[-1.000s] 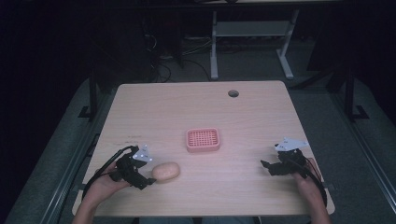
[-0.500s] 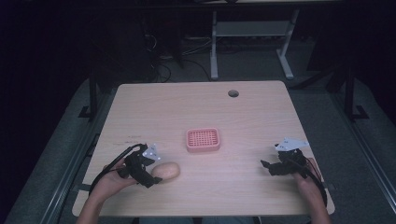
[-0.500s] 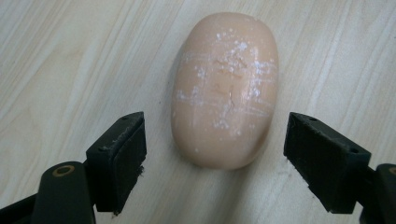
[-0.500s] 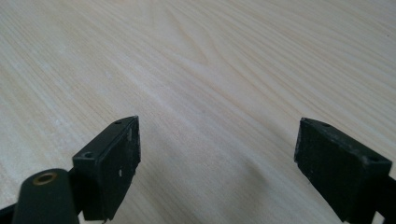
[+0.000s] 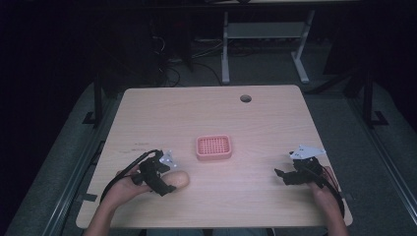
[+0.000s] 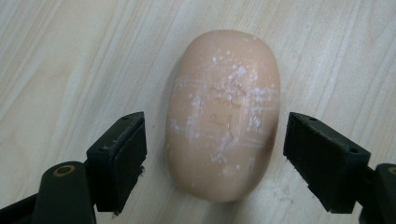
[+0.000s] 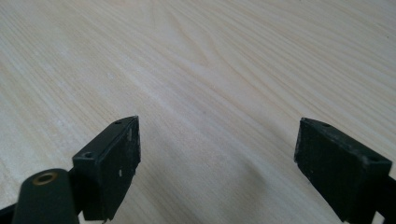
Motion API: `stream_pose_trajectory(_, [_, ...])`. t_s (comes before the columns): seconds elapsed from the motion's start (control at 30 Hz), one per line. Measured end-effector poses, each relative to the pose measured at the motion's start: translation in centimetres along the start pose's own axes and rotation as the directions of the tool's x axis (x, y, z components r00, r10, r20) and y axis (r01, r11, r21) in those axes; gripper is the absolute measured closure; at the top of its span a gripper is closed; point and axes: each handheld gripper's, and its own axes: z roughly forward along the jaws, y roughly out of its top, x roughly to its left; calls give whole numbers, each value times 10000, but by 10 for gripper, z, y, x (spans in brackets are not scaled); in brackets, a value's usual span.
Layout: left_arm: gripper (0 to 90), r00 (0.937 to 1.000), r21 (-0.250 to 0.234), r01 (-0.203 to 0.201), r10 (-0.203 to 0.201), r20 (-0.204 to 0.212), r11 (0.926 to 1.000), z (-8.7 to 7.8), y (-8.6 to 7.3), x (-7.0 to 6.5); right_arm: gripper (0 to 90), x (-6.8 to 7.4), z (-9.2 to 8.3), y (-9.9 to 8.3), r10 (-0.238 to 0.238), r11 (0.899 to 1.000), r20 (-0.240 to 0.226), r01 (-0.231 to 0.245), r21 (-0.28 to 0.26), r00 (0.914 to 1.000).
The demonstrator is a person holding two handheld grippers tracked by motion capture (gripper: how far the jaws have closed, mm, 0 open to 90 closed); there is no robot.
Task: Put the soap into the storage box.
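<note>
A peach-coloured oval soap bar (image 5: 178, 180) (image 6: 223, 112) lies flat on the wooden table (image 5: 206, 113) near its front left, its top scuffed with white specks. My left gripper (image 5: 166, 183) (image 6: 212, 163) is open, one jaw on each side of the bar's near end, with a small gap to each side. At the front right my right gripper (image 5: 279, 175) (image 7: 217, 172) stands open over bare wood with nothing between its jaws.
A pink perforated soap dish (image 5: 213, 147) sits at the table's middle, beyond and right of the bar. A round cable hole (image 5: 245, 98) lies near the far edge. Dark floor, cables and a white desk frame (image 5: 265, 34) lie behind the table.
My left gripper has moved right and forward to the soap bar, so that its open jaws now straddle it. The right gripper has stayed put.
</note>
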Motion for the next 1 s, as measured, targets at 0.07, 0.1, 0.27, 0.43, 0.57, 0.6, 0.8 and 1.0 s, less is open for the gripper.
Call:
stream_pose_trajectory(0.07, [212,10000,30,-11,11,41,10000,2,2,0,138,0,0,0,-9,10000,-1,9,-1,10000])
stream_pose_trajectory(0.1, [213,10000,70,-19,19,65,10000,2,3,0,139,0,0,0,-11,10000,0,11,-3,10000])
stream_pose_trajectory(0.27, [215,9999,183,-98,95,142,9998,5,7,-1,138,0,0,0,-24,10000,-6,24,-12,10000])
stream_pose_trajectory(0.43, [225,9996,382,-142,133,238,9992,9,9,0,139,0,0,0,-12,10000,-9,12,-27,10000])
stream_pose_trajectory(0.57, [237,9994,505,-97,81,334,9987,13,11,0,139,0,-1,0,1,10000,-14,-1,-44,10000])
stream_pose_trajectory(0.6, [238,9994,539,-115,96,342,9985,13,11,1,139,0,0,0,6,10000,-21,-6,-39,10000])
stream_pose_trajectory(0.8, [266,9987,753,-169,132,489,9970,18,13,3,139,-1,-1,0,68,9999,-12,-68,-99,10000])
stream_pose_trajectory(1.0, [300,9984,794,-191,149,542,9967,19,15,4,139,-1,-1,0,101,9999,-26,-101,-131,9999])
